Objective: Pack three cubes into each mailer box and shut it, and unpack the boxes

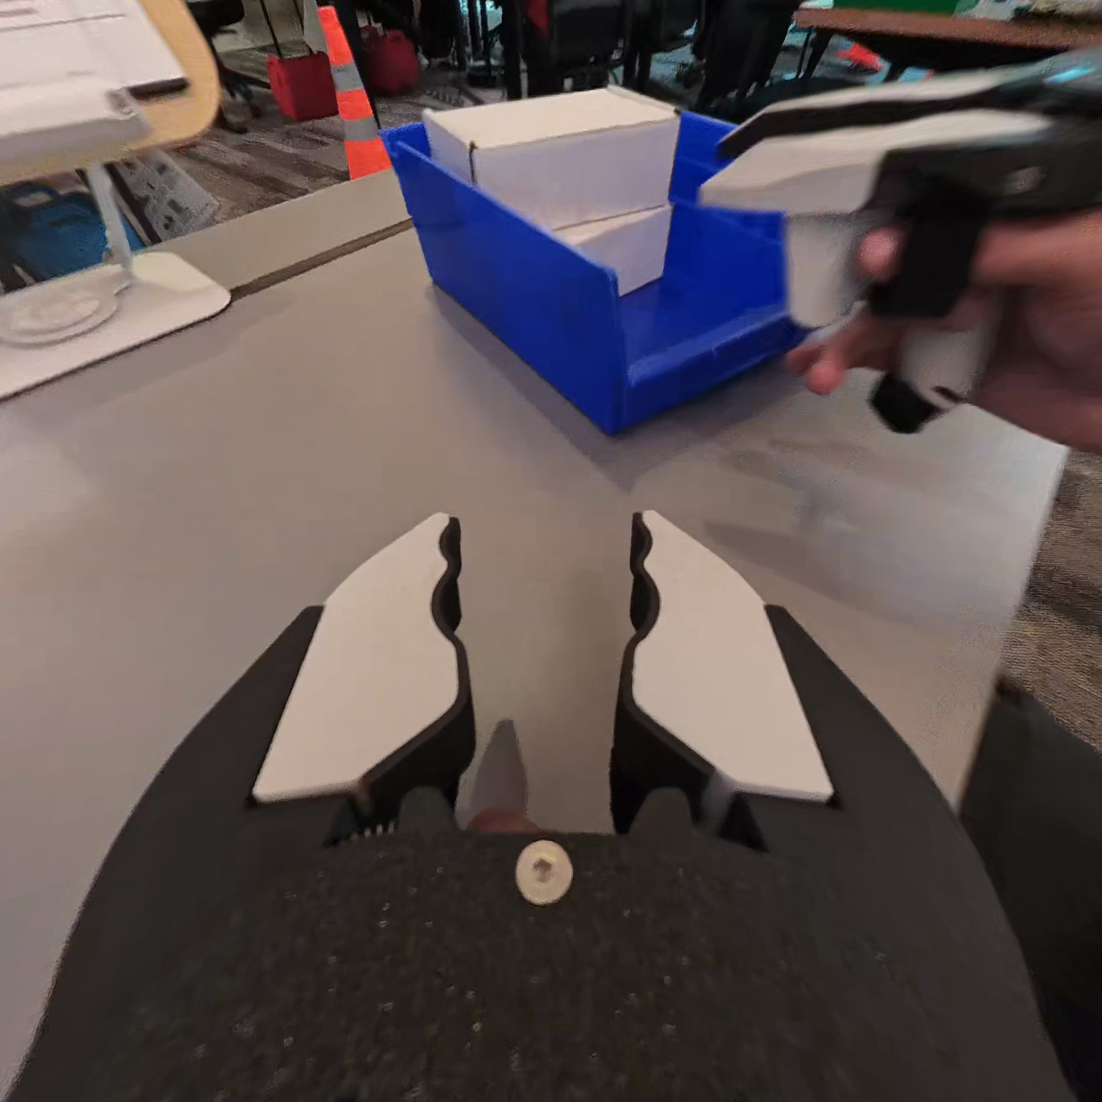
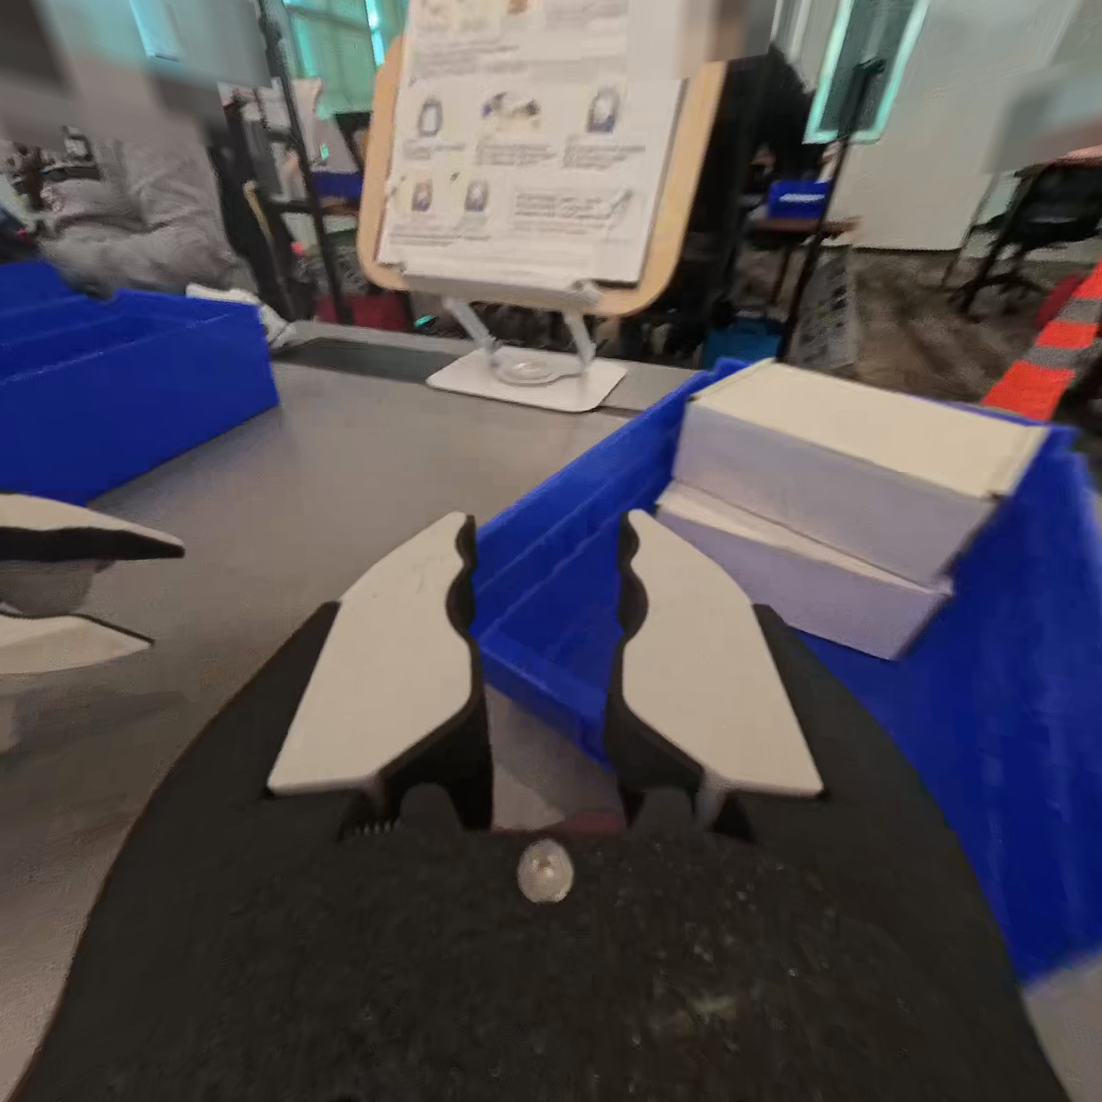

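I see two white mailer boxes [image 1: 572, 161] stacked shut in the blue bin [image 1: 536, 298] on my grey counter [image 1: 298, 447]. My right gripper [image 2: 545, 525] hangs released over the bin's front lip; my left gripper [image 1: 545, 525] is released too, above bare counter

Ahead of the right tongs, at the far edge of the grey table [image 2: 381, 453], a wooden document stand [image 2: 674, 238] holds printed sheets on a white base [image 2: 525, 381]. An orange traffic cone [image 1: 352, 113] stands on the carpet beyond the left tongs, far ahead. Red bags [image 1: 301, 83] sit near it.
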